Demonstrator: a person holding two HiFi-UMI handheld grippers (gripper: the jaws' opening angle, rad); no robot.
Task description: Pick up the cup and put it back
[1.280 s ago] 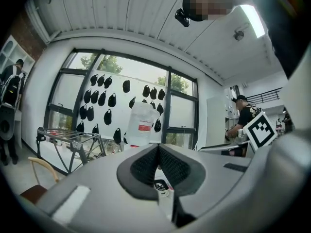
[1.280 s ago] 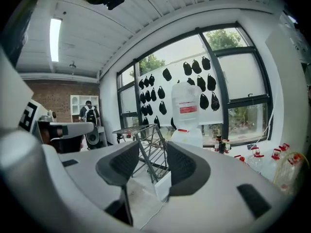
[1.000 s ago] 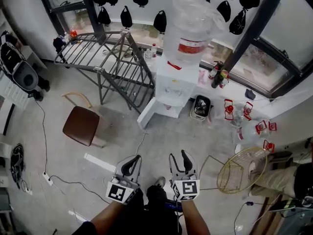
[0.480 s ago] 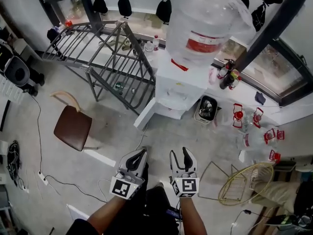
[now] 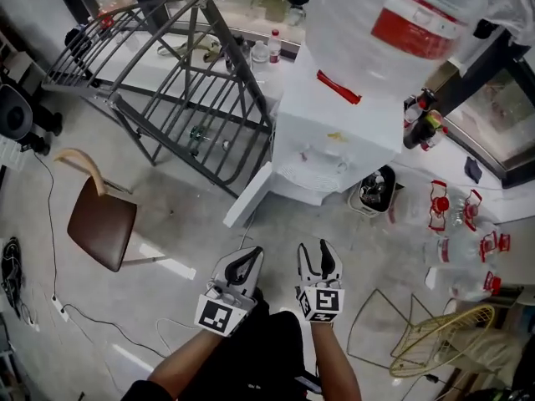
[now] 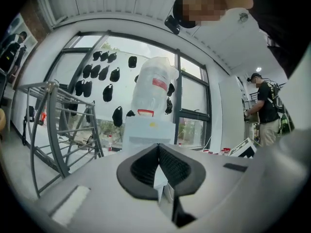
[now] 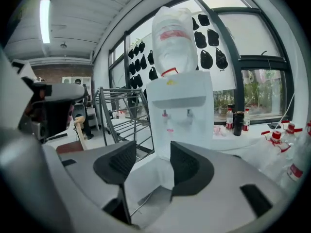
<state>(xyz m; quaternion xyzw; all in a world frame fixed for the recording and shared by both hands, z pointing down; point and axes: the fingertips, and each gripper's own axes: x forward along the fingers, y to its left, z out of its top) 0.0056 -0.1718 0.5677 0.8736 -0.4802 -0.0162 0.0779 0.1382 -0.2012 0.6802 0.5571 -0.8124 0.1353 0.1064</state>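
Observation:
I make out no cup in any view. A white water dispenser (image 5: 330, 132) with a large clear bottle (image 5: 393, 23) on top stands ahead of both grippers. It also shows straight ahead as the dispenser (image 6: 148, 130) and the dispenser (image 7: 180, 110) with its two taps. My left gripper (image 5: 247, 255) is held low over the floor, pads together with nothing between them, as the left gripper (image 6: 158, 147) view confirms. My right gripper (image 5: 315, 249) is beside it, its jaws opening, and the right gripper (image 7: 153, 152) has an empty gap.
A grey metal rack (image 5: 184, 82) stands left of the dispenser, a brown chair (image 5: 100, 224) nearer left. A black bin (image 5: 372, 190), red-capped bottles (image 5: 460, 215) and a yellow wire basket (image 5: 435, 349) lie to the right. Cables (image 5: 50, 299) run over the floor. A person (image 6: 265, 110) stands far right.
The dispenser has grown larger and nearer in the head view as both grippers move towards it. The right jaws have spread slightly.

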